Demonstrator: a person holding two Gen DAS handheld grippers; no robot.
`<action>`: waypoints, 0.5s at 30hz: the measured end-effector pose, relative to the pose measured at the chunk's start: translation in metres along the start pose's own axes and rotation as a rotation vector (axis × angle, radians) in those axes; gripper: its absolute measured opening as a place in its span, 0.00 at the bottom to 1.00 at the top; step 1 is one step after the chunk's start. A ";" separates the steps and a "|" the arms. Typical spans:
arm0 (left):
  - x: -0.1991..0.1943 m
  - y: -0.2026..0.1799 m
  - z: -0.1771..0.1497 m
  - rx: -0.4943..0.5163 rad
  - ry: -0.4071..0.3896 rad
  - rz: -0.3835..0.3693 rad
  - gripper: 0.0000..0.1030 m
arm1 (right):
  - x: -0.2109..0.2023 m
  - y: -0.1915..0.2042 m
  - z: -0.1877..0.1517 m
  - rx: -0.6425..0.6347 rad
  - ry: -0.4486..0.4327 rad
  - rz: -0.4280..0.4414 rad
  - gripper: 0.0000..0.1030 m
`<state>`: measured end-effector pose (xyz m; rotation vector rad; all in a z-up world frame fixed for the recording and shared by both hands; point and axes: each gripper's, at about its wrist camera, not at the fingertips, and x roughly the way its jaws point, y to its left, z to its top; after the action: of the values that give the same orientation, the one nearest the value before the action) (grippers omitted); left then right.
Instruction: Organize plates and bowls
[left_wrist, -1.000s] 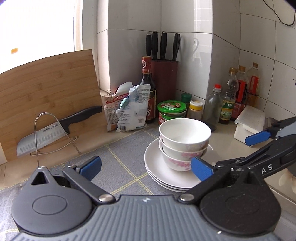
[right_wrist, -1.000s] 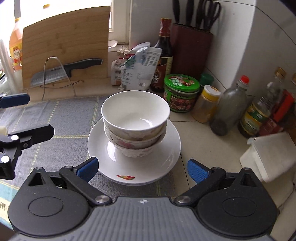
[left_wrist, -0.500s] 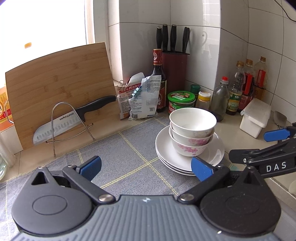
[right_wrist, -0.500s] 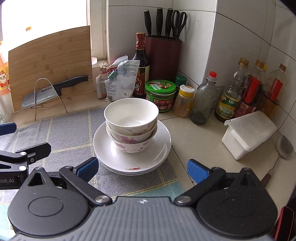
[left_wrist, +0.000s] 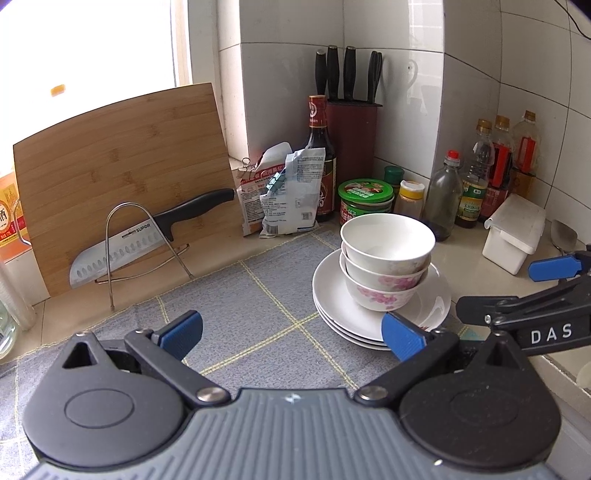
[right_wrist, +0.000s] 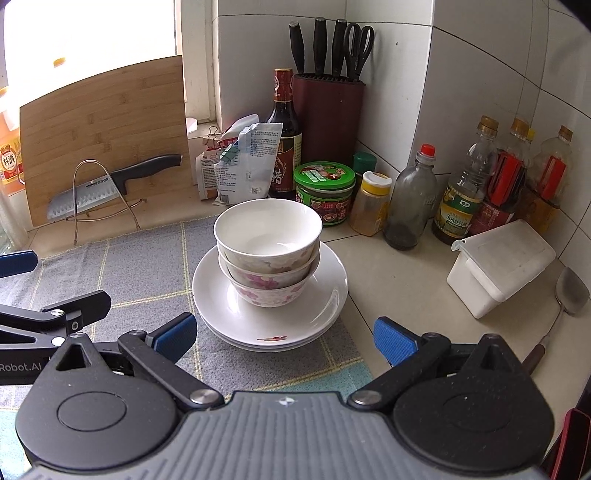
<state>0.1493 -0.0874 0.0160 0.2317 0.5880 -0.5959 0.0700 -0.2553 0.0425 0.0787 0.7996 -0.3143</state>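
Note:
Three white bowls (left_wrist: 386, 258) with pink flowers are nested on a stack of white plates (left_wrist: 332, 295), at the right edge of a grey cloth mat (left_wrist: 240, 306). The same bowls (right_wrist: 267, 251) and plates (right_wrist: 328, 291) show in the right wrist view. My left gripper (left_wrist: 291, 332) is open and empty, above the mat to the left of the stack. My right gripper (right_wrist: 284, 338) is open and empty, just in front of the stack; it also shows in the left wrist view (left_wrist: 517, 291) at the right.
A bamboo cutting board (left_wrist: 122, 173) and a knife (left_wrist: 147, 236) on a wire stand are at the back left. Packets (left_wrist: 284, 192), a sauce bottle (left_wrist: 321, 158), a knife block (left_wrist: 351, 147), jars and oil bottles (right_wrist: 461, 195) line the corner. A white lidded box (right_wrist: 498, 266) and a spatula (right_wrist: 565, 295) lie at the right.
Both grippers have drawn back and up from the stack, which now looks smaller and farther away. The bowls and plates have not moved.

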 end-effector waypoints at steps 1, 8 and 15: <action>0.000 0.000 0.000 0.000 -0.001 0.000 1.00 | 0.000 0.000 0.000 0.001 0.000 -0.001 1.00; 0.002 -0.001 0.002 0.002 -0.001 0.006 1.00 | 0.001 -0.003 0.003 0.001 -0.001 -0.002 1.00; 0.003 -0.001 0.003 0.000 0.003 0.006 1.00 | 0.002 -0.005 0.004 0.001 0.003 -0.004 1.00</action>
<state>0.1525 -0.0907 0.0162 0.2340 0.5899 -0.5901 0.0725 -0.2609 0.0443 0.0782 0.8025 -0.3189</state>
